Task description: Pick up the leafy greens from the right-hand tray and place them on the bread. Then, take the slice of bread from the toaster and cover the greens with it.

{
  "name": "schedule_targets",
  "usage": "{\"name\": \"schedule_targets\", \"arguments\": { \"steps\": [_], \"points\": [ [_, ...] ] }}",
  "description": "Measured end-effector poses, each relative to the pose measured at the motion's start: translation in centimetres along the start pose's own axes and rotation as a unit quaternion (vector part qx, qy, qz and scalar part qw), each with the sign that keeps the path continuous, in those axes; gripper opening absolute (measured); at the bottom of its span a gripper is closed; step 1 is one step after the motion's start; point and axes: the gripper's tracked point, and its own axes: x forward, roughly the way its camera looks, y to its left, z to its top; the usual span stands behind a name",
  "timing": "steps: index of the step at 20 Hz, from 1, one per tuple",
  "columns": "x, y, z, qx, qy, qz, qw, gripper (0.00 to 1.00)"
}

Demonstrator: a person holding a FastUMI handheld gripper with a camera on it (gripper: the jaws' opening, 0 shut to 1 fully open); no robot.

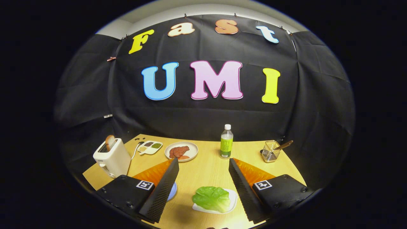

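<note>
Black cloth wall behind, pale wooden tabletop (203, 171) in front. Hand-held gripper (203, 186) spread wide, both ribbed black fingers (160, 190) apart and touching nothing, raised above the wood. Leafy greens (211, 198) lying on a white tray (232, 196), between the fingers and nearer the right-hand one, not gripped. Blue plate (172, 191) just showing from behind the left finger; whatever sits on it hidden. White toaster (112, 158) at the far left of the tabletop, beyond the left finger, with a slice of bread (110, 142) standing up out of its slot. White divided dish (150, 147) of small seasonings just past the toaster. Round plate of reddish meat slices (181, 151) ahead of the fingers, left of centre. Green bottle (226, 142) with a white cap standing upright straight ahead. Wire basket (271, 151) with a wooden-handled utensil leaning out of it, off at the far right.
</note>
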Motion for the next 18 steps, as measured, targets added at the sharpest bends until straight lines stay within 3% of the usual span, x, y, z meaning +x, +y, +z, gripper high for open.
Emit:
{"name": "schedule_targets", "arguments": {
  "steps": [8,18],
  "points": [
    [4.0,-0.8,-8.3,-0.012,0.089,0.035,0.995,0.98],
    [6.5,-2.8,-19.3,-0.026,0.205,0.049,0.977,0.99]
  ]
}}
